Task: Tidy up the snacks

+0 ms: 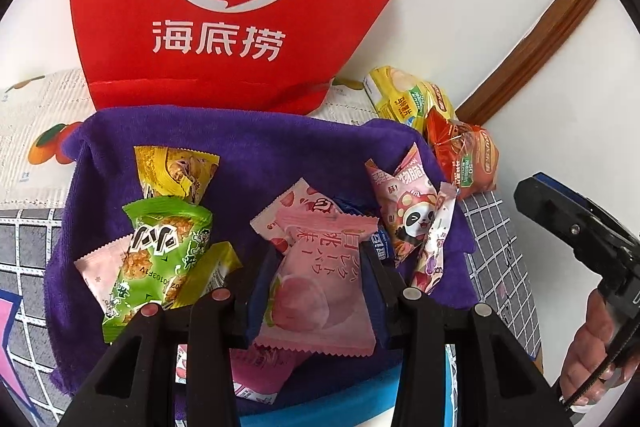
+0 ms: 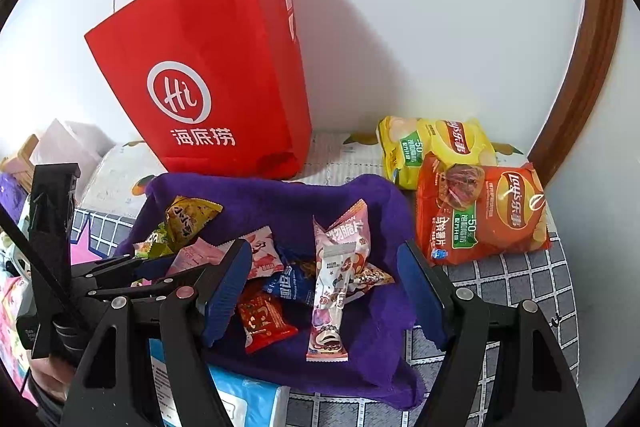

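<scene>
Several small snack packets lie on a purple towel (image 1: 256, 143). My left gripper (image 1: 320, 279) is shut on a pink peach snack packet (image 1: 320, 291), just above the pile. A green packet (image 1: 160, 259) and a yellow packet (image 1: 176, 171) lie to its left, a panda packet (image 1: 408, 215) to its right. My right gripper (image 2: 324, 291) is open and empty over the towel (image 2: 280, 195), above a long white-pink packet (image 2: 332, 299), a red packet (image 2: 264, 319) and a blue packet (image 2: 290, 281). The left gripper also shows at the left of the right wrist view (image 2: 160, 267).
A red paper bag (image 2: 208, 67) stands behind the towel against the white wall. Yellow (image 2: 436, 143) and orange (image 2: 480, 215) Lay's chip bags lie at the right. A wooden frame (image 2: 592, 47) runs along the right. A checked grey cloth (image 2: 520, 287) covers the surface.
</scene>
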`<state>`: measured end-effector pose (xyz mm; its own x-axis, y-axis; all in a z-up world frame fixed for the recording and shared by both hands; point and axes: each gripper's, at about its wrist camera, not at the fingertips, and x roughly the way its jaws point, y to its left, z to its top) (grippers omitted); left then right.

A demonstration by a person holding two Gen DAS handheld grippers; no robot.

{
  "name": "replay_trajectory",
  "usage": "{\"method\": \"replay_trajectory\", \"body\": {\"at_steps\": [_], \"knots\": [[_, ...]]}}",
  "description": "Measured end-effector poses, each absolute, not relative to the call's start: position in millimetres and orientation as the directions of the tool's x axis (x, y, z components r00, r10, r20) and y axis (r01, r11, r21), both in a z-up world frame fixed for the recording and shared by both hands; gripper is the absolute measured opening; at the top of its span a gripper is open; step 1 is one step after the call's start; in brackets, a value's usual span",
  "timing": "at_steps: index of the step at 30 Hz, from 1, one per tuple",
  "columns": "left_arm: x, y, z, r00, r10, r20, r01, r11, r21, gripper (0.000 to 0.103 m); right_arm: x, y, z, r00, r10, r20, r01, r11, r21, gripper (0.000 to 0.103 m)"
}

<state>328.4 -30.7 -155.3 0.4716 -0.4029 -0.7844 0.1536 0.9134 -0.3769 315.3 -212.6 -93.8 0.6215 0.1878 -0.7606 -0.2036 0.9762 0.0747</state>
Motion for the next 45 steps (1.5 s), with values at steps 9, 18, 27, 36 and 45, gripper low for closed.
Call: {"method": "replay_trajectory", "body": {"at_steps": [9, 18, 27, 36, 45], "knots": [[327, -34, -153, 0.475, -0.413, -0.777, 0.165, 0.909, -0.383, 0.046, 314, -210, -93, 0.623, 0.176, -0.762, -0.202, 0.977, 0.061, 0.074], [318, -26, -130, 0.547, -0.385, -0.743, 0.176, 0.921, -0.347, 0.050, 309, -204, -87, 0.636, 0.169, -0.753, -0.208, 0.977, 0.045, 0.075], [305, -8, -101, 0.620, -0.282, -0.732, 0.131, 0.957, -0.258, 0.050, 305, -205, -77, 0.652, 0.151, -0.743, -0.168, 0.984, 0.053, 0.075], [288, -6, -79, 0.652, -0.249, -0.716, 0.135, 0.968, -0.213, 0.059, 265, -196, -64, 0.674, 0.109, -0.730, -0.152, 0.988, 0.008, 0.074], [255, -19, -56, 0.684, -0.218, -0.697, 0.152, 0.976, -0.156, 0.065, 205, -221, -44, 0.653, 0.121, -0.748, -0.107, 0.992, 0.068, 0.075]]}}
